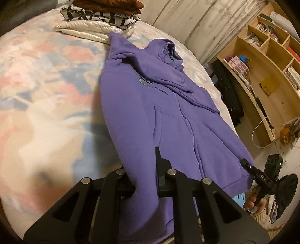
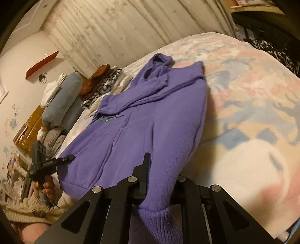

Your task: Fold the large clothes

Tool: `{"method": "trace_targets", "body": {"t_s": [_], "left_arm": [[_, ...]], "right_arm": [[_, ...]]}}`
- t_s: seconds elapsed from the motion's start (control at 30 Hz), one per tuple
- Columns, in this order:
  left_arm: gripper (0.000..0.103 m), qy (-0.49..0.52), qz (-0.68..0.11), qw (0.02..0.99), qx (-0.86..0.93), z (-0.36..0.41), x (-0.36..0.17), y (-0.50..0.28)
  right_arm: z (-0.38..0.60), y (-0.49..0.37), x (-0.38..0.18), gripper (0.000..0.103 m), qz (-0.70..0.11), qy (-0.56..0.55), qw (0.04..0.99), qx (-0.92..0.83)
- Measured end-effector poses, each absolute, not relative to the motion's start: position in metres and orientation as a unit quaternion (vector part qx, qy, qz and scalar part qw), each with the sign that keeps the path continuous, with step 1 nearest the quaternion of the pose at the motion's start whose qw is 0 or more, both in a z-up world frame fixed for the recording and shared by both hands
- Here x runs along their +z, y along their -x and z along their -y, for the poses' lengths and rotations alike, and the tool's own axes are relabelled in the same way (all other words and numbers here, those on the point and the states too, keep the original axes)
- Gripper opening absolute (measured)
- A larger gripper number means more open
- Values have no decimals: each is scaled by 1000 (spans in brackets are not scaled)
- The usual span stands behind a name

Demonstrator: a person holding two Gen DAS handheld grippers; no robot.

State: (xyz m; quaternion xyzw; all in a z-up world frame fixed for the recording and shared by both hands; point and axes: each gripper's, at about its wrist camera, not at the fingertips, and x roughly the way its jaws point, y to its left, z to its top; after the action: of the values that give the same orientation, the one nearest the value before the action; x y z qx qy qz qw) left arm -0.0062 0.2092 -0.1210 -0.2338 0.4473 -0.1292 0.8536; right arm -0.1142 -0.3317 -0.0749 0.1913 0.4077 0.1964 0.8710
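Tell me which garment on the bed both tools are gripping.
The purple hoodie, spread flat with its sleeves folded across the chest. The left tool and right tool each clamp its hem end; the folded stack beyond lies untouched.

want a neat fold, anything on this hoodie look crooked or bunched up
Yes. On the purple fleece hoodie, both sleeves lie folded across the chest in uneven, rumpled diagonals, and the hood is crumpled rather than flat. The left claw and right claw each grip a corner of the hem.

Matt fleecy purple hoodie (image 1: 146, 105), plush blanket (image 1: 46, 78), pale wood shelves (image 1: 266, 56)
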Motion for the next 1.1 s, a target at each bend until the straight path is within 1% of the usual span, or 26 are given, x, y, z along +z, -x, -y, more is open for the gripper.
{"method": "trace_targets", "body": {"t_s": [0.23,0.4,0.53,0.67,0.8,0.83,0.87,0.9,0.93,0.97,1.03,1.07,1.1], "left_arm": [[9,207,-476,846,-126,-231,-99,55],[9,210,-487,839,-121,-245,-86,69],[8,243,-487,830,-125,-253,-81,50],[8,276,-462,830,-143,-251,-66,18],[9,328,-433,824,-157,-255,-49,-38],[9,342,-430,821,-154,-256,-48,-57],[9,353,-427,818,-150,-257,-47,-74],[9,366,-424,815,-145,-259,-46,-93],[9,382,-422,810,-137,-264,-48,-115],[9,400,-422,803,-129,-268,-51,-135],[10,432,-421,790,-109,-278,-57,-175],[11,438,-422,787,-99,-279,-61,-190],[16,450,-426,780,-88,-284,-68,-211]], "right_arm": [[325,152,-64,10,-433,-200,855,206],[322,155,-64,10,-440,-216,848,204],[329,134,-67,10,-443,-242,838,208],[329,98,-54,10,-432,-265,833,224],[328,40,-40,11,-425,-302,826,214],[331,17,-39,13,-427,-324,819,207],[334,-1,-39,16,-426,-340,814,200],[339,-23,-39,26,-425,-356,812,185],[342,-45,-38,39,-422,-368,811,169],[347,-65,-38,45,-418,-383,809,156],[360,-108,-37,72,-397,-419,806,130],[365,-123,-37,78,-385,-432,807,116],[372,-139,-36,88,-374,-443,808,106]]}}
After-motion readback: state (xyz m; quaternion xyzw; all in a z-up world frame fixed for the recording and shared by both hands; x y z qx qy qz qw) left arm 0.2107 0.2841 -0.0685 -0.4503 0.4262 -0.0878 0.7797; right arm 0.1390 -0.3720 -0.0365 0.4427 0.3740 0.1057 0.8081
